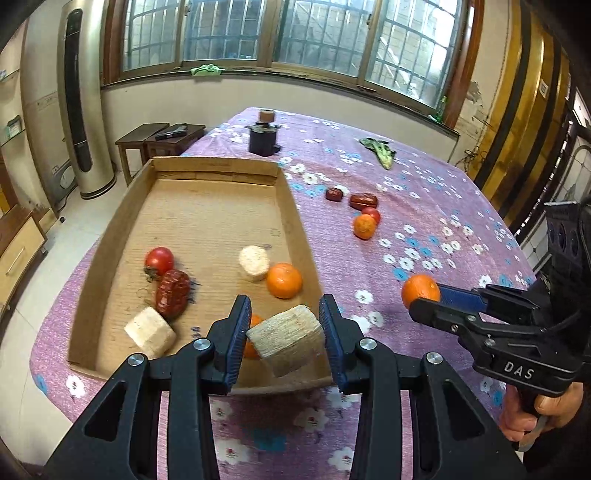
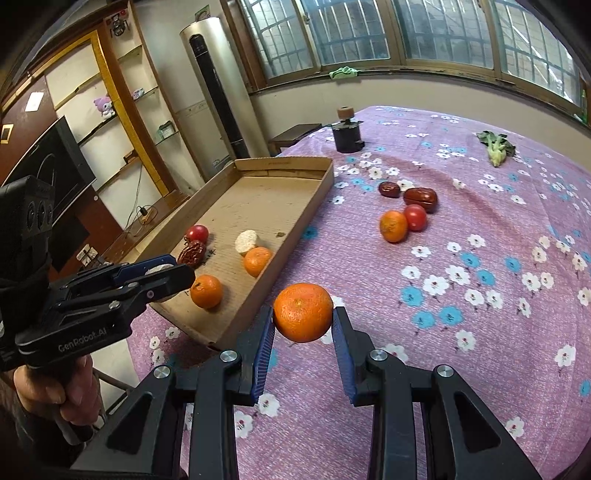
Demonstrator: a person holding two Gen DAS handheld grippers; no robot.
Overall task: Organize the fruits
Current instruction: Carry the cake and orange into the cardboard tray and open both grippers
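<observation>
Clearly "GenRobot.AI" left claw [image 1: 284,334] grips pale chunk [image 1: 286,343]; "DAS" right claw [image 2: 303,326] grips orange [image 2: 303,312].

A lived-in home's main room: a tabletop [image 2: 461,332] under a purple flowered cloth stands before barred windows [image 1: 295,33], with a tall standing air conditioner [image 1: 79,99], a television [image 2: 48,162], wooden shelves [image 2: 110,103] bearing a plush toy [image 2: 104,106], and low side tables [image 1: 159,138].
</observation>
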